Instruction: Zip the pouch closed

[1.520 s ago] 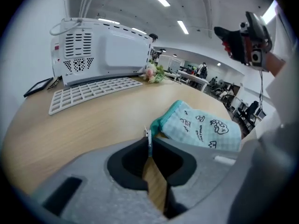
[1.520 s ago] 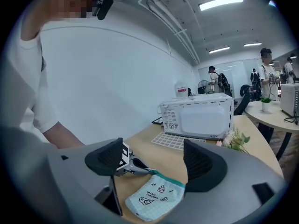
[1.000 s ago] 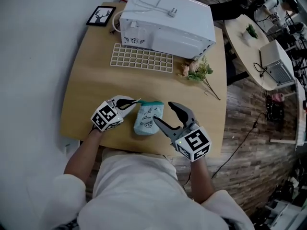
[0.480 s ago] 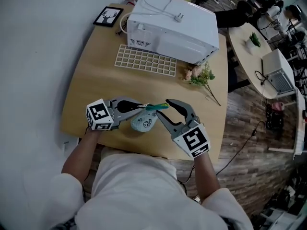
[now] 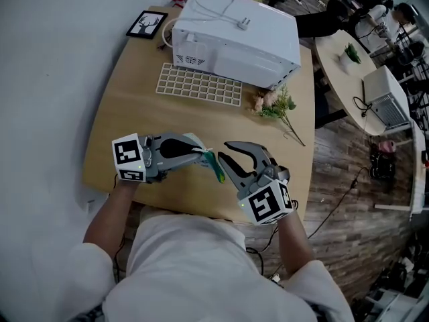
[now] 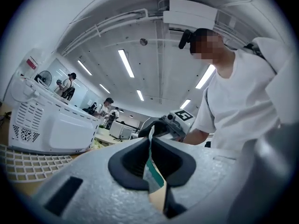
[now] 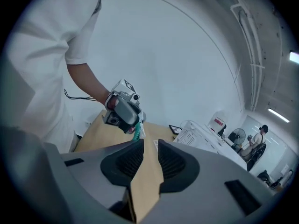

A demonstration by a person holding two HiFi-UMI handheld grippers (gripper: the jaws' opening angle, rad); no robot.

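I am lifting the pouch (image 5: 218, 169) clear of the table (image 5: 134, 119), where it was lying a second ago. My left gripper (image 5: 203, 153) is pinching its edge. My right gripper (image 5: 224, 153), at the pouch's 3 o'clock, has just been narrowing its jaws, with nothing between them. The pouch is hanging pale, its teal band showing edge-on. The table's near edge is running at 6 o'clock, and bare wood is lying open toward the grid tray (image 5: 198, 84) at 12.

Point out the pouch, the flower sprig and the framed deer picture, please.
pouch (image 5: 216, 167): head view, on its teal edge.
flower sprig (image 5: 273, 102): head view, on the blossoms and leaves.
framed deer picture (image 5: 146, 24): head view, centre of the print.
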